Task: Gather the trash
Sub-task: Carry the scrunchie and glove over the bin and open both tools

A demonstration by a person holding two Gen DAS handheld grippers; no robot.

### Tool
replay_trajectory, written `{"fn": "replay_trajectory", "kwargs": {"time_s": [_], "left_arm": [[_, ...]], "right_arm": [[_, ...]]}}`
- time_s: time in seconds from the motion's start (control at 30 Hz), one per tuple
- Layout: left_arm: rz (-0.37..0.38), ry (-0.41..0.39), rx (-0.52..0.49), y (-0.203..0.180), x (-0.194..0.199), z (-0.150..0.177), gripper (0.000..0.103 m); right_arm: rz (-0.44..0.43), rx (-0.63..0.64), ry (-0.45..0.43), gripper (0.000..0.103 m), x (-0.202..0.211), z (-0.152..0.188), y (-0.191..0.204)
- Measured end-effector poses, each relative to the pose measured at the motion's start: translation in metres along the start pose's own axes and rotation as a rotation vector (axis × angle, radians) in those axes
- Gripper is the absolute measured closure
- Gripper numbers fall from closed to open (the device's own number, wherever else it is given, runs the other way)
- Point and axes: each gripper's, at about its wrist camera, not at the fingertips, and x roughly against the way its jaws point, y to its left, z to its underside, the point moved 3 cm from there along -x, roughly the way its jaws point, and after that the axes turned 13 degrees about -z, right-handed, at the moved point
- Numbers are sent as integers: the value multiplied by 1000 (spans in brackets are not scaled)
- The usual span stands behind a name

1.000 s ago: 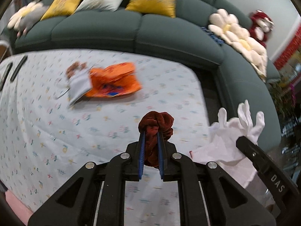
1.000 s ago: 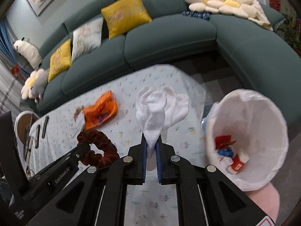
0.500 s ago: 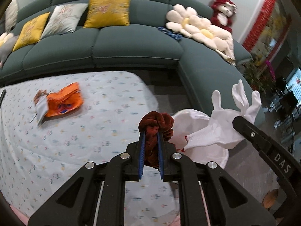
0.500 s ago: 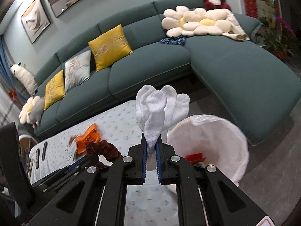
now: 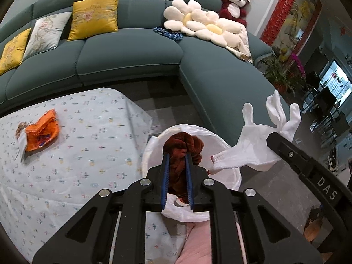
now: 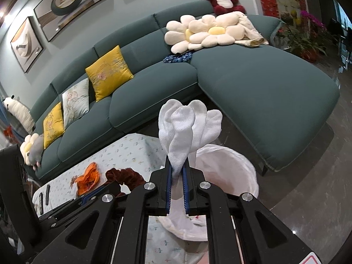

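Observation:
My left gripper (image 5: 177,156) is shut on a dark red velvet scrunchie (image 5: 184,147) and holds it over the white-lined trash bin (image 5: 222,143). The scrunchie also shows in the right wrist view (image 6: 125,177). My right gripper (image 6: 177,167) is shut on a white glove (image 6: 187,125), which hangs above the same bin (image 6: 231,167). In the left wrist view the glove (image 5: 257,145) sits to the right of the bin. An orange wrapper (image 5: 41,132) lies on the patterned tablecloth (image 5: 88,154), far left of both grippers.
A dark green corner sofa (image 5: 132,52) with yellow cushions (image 5: 94,17) and a flower pillow (image 5: 202,26) wraps behind the table. Two dark remotes (image 6: 44,194) lie at the table's far end. Grey floor (image 6: 308,176) lies right of the bin.
Both grippers have swung right from over the table to over the bin, each still holding its item. The orange wrapper has not moved on the table.

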Motion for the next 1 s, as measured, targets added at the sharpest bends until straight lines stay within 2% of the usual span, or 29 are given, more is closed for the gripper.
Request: {"fn": "replay_trajectory", "kwargs": {"time_s": [0.07,0.1,0.13,0.3,0.6,0.7,0.83,1.0], "left_arm": [[4,3,-3,-4,-2,-1,82],[-1,5,-1,-6,-3,-1,69],[-2,1,4,-7,-3,-2,63],[-2,-4,7,-9,-5,-3,63],[-38,15,53,13,-13,1,59],[-51,21,71,22,-14,5,57],[-76,15,93,35,-13,8,48],[-90,14,115,47,-11,9,47]], "right_arm": [[7,-9,-2,94,1,0,-6],[10,-11,-2,94,0,0,-7],[15,-15,-2,94,0,0,-10],[17,-31,9,94,-7,2,-15],[6,-25,37,92,-19,5,-11],[9,-21,39,88,-21,4,-10],[11,-20,45,78,-26,4,-6],[14,3,45,68,-28,3,2]]}}
